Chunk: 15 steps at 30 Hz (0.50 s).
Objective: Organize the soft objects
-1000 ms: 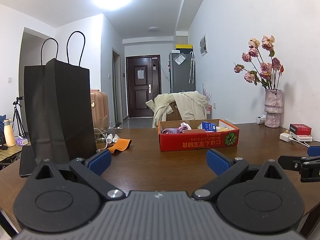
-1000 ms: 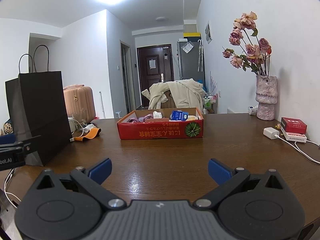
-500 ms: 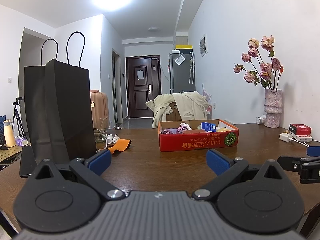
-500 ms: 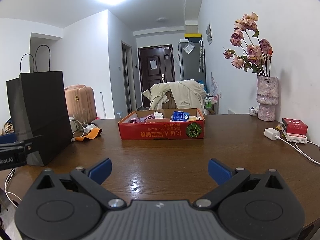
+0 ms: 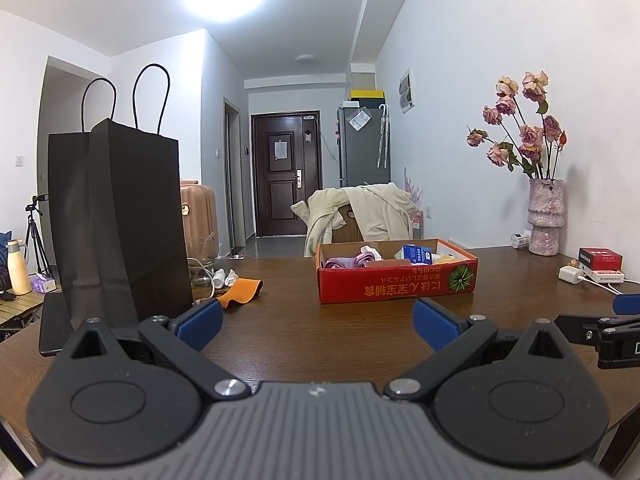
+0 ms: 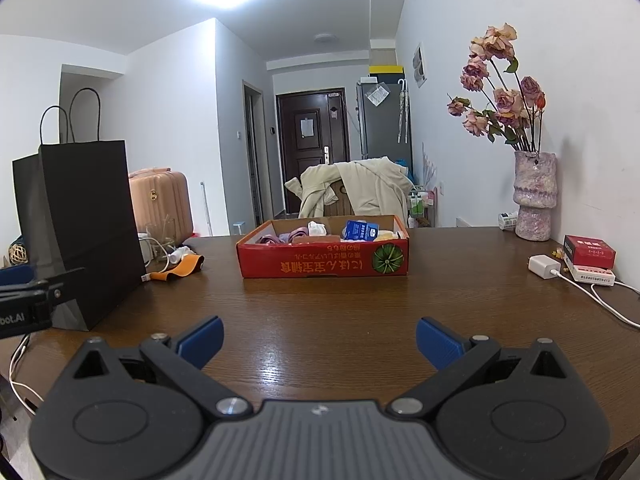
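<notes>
My left claw and right claw hover spread wide and empty above the wooden table. Straight ahead of both, well apart, the red cardboard box holds soft cloths and a blue carton. A black paper bag stands to my left, an orange strap beside it.

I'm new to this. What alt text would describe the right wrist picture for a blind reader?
An open, empty claw hovers low over a brown wooden table, facing a red cardboard box of soft items. A black paper bag stands left, a vase of flowers right.
</notes>
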{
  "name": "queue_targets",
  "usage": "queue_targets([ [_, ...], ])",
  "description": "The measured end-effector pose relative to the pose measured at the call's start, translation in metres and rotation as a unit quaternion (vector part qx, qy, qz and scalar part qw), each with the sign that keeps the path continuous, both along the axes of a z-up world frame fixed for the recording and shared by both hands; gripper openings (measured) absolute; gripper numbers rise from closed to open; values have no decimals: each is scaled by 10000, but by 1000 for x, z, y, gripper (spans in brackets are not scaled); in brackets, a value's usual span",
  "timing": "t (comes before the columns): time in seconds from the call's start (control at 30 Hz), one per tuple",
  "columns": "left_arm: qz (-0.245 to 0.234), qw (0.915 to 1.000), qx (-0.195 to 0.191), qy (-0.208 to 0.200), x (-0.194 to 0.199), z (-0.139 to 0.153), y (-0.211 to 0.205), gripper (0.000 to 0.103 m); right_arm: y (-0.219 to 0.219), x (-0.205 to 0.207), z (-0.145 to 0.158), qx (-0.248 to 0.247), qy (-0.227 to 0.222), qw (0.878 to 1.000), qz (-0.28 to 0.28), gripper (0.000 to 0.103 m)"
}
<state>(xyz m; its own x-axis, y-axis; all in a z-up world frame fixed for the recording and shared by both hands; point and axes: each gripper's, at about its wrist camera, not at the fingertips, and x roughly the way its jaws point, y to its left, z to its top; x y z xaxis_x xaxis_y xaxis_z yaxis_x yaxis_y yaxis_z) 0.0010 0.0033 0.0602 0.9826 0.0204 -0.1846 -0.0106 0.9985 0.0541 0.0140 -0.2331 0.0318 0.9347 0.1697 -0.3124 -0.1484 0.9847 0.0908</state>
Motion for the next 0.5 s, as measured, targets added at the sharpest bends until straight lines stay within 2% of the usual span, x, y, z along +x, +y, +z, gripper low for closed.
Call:
queue_targets([
  [0.5, -64, 9999, 22, -133, -5, 2, 2, 103, -1, -3, 2, 23, -101, 9999, 7, 103],
])
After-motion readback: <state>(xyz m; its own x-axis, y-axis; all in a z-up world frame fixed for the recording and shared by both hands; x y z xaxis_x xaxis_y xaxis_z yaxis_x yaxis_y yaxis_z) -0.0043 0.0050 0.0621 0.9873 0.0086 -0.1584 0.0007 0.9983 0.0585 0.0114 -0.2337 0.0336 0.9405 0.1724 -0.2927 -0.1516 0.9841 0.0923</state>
